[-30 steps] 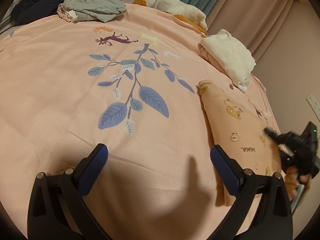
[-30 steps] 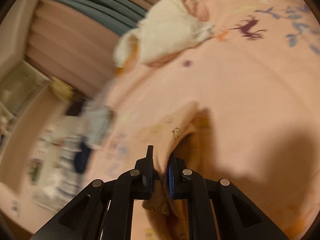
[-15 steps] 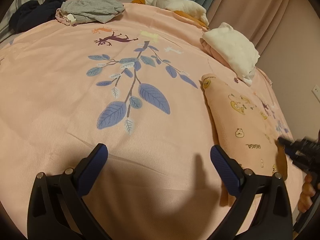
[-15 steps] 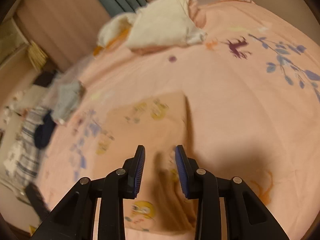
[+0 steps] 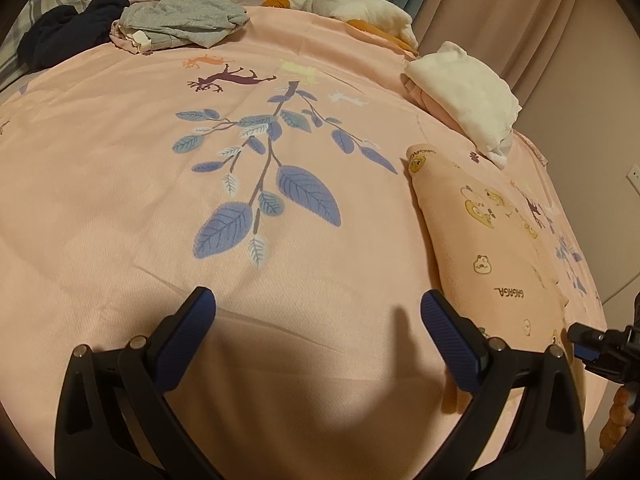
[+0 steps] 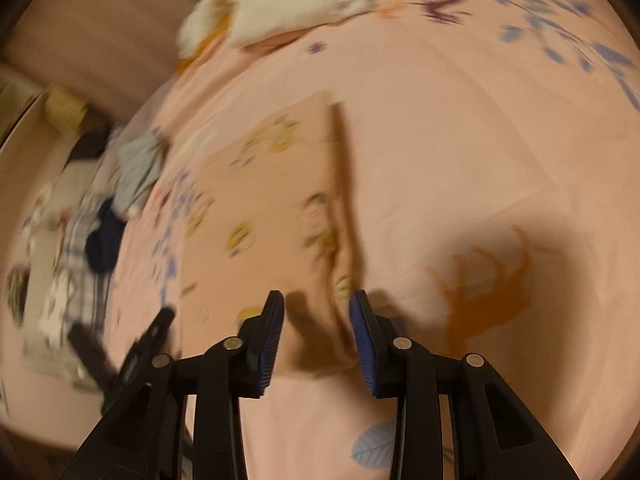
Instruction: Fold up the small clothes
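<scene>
While the folded peach garment [image 5: 492, 248] lay flat on the pink bedspread [image 5: 120, 208], we kept our left gripper [image 5: 318, 320] spread wide and empty beside it, and our right gripper [image 6: 317, 316] part-open, holding nothing, above its near edge.

We see warm, dim light, gripper shadows on the bedspread [image 5: 320, 360], fisheye-dark corners; the right wrist view smears with motion blur.

The bedspread [image 5: 120, 208] was matt pink cloth with a fine woven grain. At right, the folded peach garment [image 5: 492, 248] looked soft and smooth. The left gripper [image 5: 318, 320] was matt black plastic, its pads [image 5: 452, 344] ribbed blue, its pivots small metal pins.
</scene>
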Demonstrator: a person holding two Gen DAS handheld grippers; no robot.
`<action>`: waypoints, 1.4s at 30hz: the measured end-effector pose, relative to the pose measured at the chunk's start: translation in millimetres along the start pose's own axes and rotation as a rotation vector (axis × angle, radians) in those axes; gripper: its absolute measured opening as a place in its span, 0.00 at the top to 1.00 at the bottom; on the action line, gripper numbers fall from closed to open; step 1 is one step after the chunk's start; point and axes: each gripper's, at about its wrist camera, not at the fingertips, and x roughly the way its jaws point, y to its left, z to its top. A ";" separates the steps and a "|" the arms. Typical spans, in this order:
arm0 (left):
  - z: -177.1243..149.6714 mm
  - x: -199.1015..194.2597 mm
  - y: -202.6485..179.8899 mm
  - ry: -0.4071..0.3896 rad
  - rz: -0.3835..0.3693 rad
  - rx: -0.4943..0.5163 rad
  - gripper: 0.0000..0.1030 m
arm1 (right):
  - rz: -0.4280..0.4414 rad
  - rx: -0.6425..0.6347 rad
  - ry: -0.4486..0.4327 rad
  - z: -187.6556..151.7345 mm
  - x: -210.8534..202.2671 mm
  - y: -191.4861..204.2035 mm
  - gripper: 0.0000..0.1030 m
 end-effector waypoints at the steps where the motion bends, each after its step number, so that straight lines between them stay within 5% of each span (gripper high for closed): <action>1: -0.2 0.4 -1.0 0.001 0.004 0.003 0.01 | -0.003 -0.015 0.004 -2.1 3.6 1.3 0.66; 6: -0.9 1.6 -2.8 0.003 0.015 0.010 0.01 | 0.047 -0.070 0.021 -6.3 12.8 5.1 0.87; 14: -1.8 4.4 -8.4 0.010 0.048 0.032 0.01 | 0.141 -0.110 -0.028 -17.6 -13.6 2.3 0.88; 16: -2.1 5.4 -9.3 0.012 0.057 0.038 0.01 | 0.104 -0.127 -0.013 -19.0 -9.7 3.0 0.88; 20: -2.2 5.5 -9.4 0.011 0.058 0.039 0.01 | -0.108 -0.089 0.073 -17.5 15.3 -11.8 0.93; 22: -2.2 5.4 -9.3 0.011 0.059 0.039 0.01 | -0.126 -0.075 0.069 -15.4 13.2 -10.9 0.93; 25: -2.2 5.7 -9.9 0.013 0.065 0.042 0.01 | -0.263 -0.075 0.027 -14.2 -0.3 3.7 0.92; 29: -2.9 6.2 -11.6 0.014 0.073 0.047 0.01 | -0.195 -0.110 -0.077 -12.9 -16.8 30.6 0.89; 33: -3.0 6.6 -12.0 0.014 0.075 0.047 0.01 | -0.119 -0.115 -0.063 -6.9 3.7 42.5 0.64; 37: -2.8 6.8 -12.1 0.015 0.079 0.050 0.01 | -0.316 -0.208 0.052 -12.1 45.8 51.4 0.64; 42: -3.7 8.5 -14.9 0.020 0.097 0.063 0.01 | -0.448 -0.180 0.017 -8.3 31.2 60.5 0.58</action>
